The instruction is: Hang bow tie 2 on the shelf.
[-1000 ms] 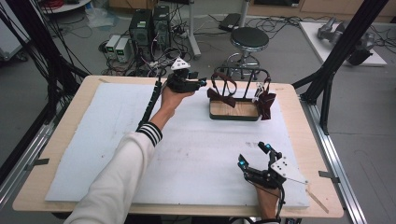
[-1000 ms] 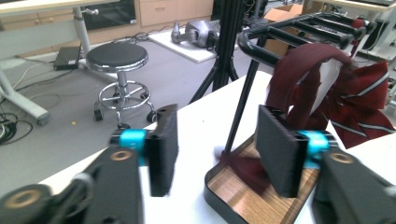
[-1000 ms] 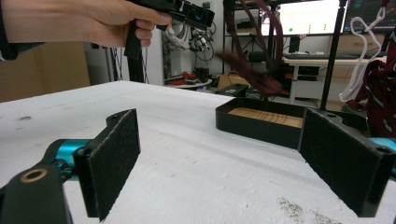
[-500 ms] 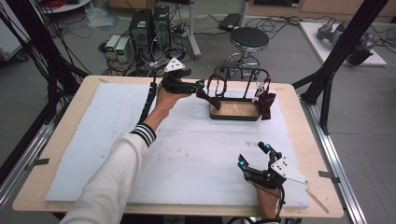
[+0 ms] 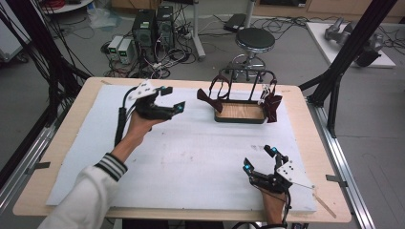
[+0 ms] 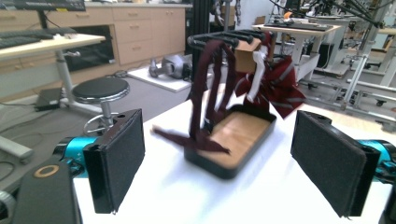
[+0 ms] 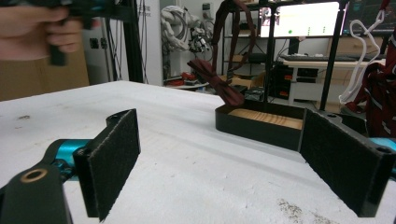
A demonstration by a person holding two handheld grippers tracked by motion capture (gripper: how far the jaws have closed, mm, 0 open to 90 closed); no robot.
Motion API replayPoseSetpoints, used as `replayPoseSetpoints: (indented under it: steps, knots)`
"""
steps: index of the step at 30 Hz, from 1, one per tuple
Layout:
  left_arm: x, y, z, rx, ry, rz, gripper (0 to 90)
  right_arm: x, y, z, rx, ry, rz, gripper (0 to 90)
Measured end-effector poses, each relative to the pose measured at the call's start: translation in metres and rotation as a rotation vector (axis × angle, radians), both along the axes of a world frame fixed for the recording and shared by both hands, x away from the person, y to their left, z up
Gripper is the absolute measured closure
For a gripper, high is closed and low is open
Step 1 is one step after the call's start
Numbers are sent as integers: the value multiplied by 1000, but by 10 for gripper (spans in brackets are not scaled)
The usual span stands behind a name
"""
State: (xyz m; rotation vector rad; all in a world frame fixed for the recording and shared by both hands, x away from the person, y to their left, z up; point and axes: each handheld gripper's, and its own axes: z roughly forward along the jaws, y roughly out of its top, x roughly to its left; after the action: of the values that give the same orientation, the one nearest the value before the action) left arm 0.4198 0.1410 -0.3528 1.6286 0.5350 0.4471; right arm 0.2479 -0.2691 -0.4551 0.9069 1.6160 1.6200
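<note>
Left claw (image 5: 175, 99) has drawn back from the bow tie (image 5: 210, 98), jaws just opened, empty.

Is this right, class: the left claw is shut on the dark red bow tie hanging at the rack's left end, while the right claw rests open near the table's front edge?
Not quite. The left claw is open, its jaws having just been opening, with nothing between them and clear of the bow tie, as the left gripper view shows. The right claw does rest open near the table's front edge.
</note>
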Motion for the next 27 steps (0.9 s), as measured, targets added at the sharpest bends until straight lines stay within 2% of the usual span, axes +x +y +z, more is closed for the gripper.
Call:
replayPoseSetpoints:
  steps: [1,2,3,4,6,7,8,9,10,14,15,17,20,22,23,27]
  knots:
    - [-10,9,-3,2,-9,7,180,0,0,0,0,2,-1,119]
    - [-28,27,-10,3,-32,23,180,-1,0,0,1,5,0,119]
    - [-37,37,-14,4,-42,33,180,-1,0,0,0,5,0,119]
    - [-37,37,-14,4,-42,33,180,-1,1,0,1,5,0,120]
    - [-55,66,-27,5,-52,51,177,0,0,0,-3,0,-1,119]
    - [-55,66,-27,5,-52,51,177,0,0,0,-3,0,-1,119]
    - [-61,78,-32,6,-42,61,176,0,1,0,-6,-3,-2,119]
    - [-69,94,-39,-18,-36,90,175,0,1,0,-6,-3,-4,119]
    - [-69,94,-39,-18,-36,90,175,0,1,0,-7,-4,-5,119]
    - [-89,124,-56,-36,-37,131,175,-1,2,0,-4,4,-8,119]
    - [-94,129,-59,-42,-30,135,172,-1,2,0,-7,3,-10,119]
    - [-103,138,-68,-64,-44,158,172,-1,2,0,-7,4,-12,119]
    - [-118,147,-82,-71,-51,167,170,-1,2,0,-11,0,-13,119]
    - [-120,148,-86,-65,-45,162,169,-1,2,0,-13,1,-14,119]
    - [-124,150,-93,-74,-42,159,168,-1,2,0,-12,1,-16,119]
    - [-129,153,-100,-88,-43,172,163,-1,2,0,-14,2,-19,119]
